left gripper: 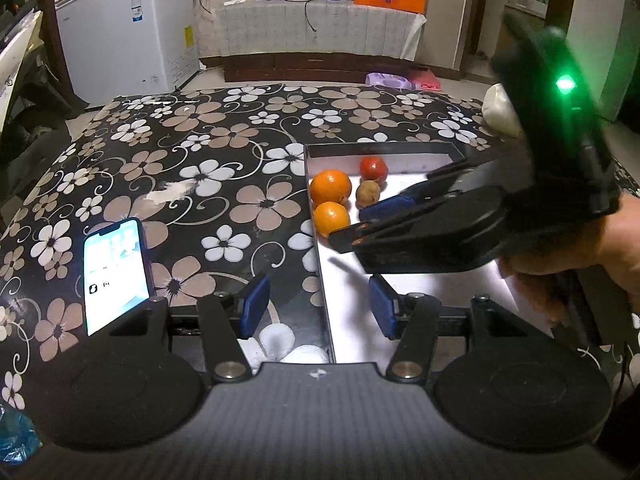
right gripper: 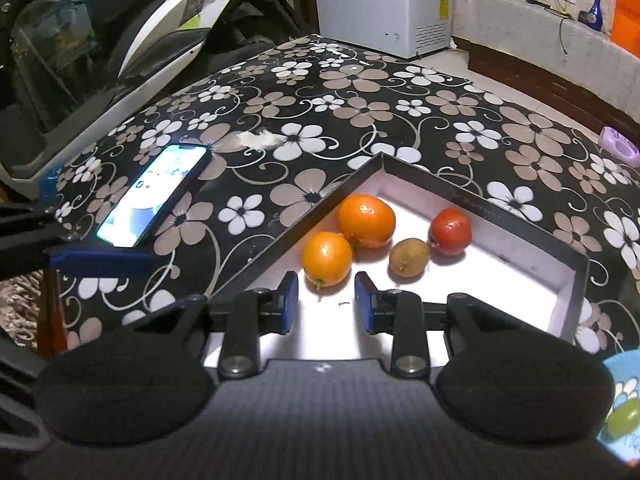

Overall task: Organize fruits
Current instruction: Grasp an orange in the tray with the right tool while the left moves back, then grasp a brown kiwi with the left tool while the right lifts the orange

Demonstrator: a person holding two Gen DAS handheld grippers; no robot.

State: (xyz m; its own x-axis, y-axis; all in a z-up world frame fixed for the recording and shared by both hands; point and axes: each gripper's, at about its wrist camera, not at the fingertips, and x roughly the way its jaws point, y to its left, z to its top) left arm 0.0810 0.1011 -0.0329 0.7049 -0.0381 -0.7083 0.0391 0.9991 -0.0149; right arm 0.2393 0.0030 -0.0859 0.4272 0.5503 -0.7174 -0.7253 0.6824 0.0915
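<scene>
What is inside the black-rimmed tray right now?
Two oranges, a kiwi and a red fruit lie in the tray; the near floor is hidden by the right gripper.

The tablecloth [right gripper: 360, 92] is black with white and tan flowers and curly white vines all over, and the shallow box tray [right gripper: 280, 236] on it has dark walls with a plain white floor. Inside are two bright orange oranges [right gripper: 366, 220], a fuzzy brown kiwi [right gripper: 409, 258] and a red tomato-looking fruit [right gripper: 450, 232]. Both black grippers wear blue finger pads [right gripper: 290, 300], and a green light [left gripper: 565, 84] glows on the right one.
</scene>
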